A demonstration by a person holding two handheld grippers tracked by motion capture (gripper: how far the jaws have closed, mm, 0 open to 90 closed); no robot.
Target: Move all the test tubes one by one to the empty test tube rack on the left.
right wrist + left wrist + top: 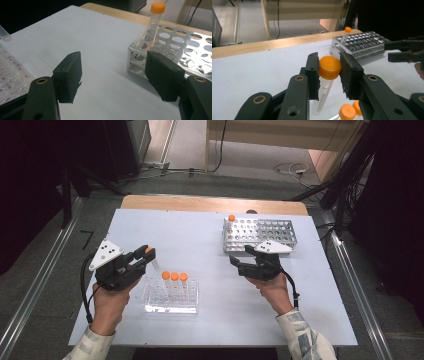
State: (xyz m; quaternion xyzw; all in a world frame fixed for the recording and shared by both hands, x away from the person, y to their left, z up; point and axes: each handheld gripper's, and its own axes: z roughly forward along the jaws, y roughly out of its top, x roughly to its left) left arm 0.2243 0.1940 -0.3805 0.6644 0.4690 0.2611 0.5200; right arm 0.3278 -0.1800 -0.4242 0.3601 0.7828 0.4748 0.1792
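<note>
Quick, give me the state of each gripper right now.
Left gripper: closed on the cap of an orange-capped tube, held above the table.
Right gripper: open, nothing between its jaws, near the metal rack.

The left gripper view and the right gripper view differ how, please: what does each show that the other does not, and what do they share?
Left gripper view: its jaws clamp the orange cap of a held tube, with two more capped tubes below and the right gripper beyond. Right gripper view: open jaws with nothing between them, and the clear plastic rack at the left edge. Both: the metal rack holding one upright orange-capped tube on the white table.
</note>
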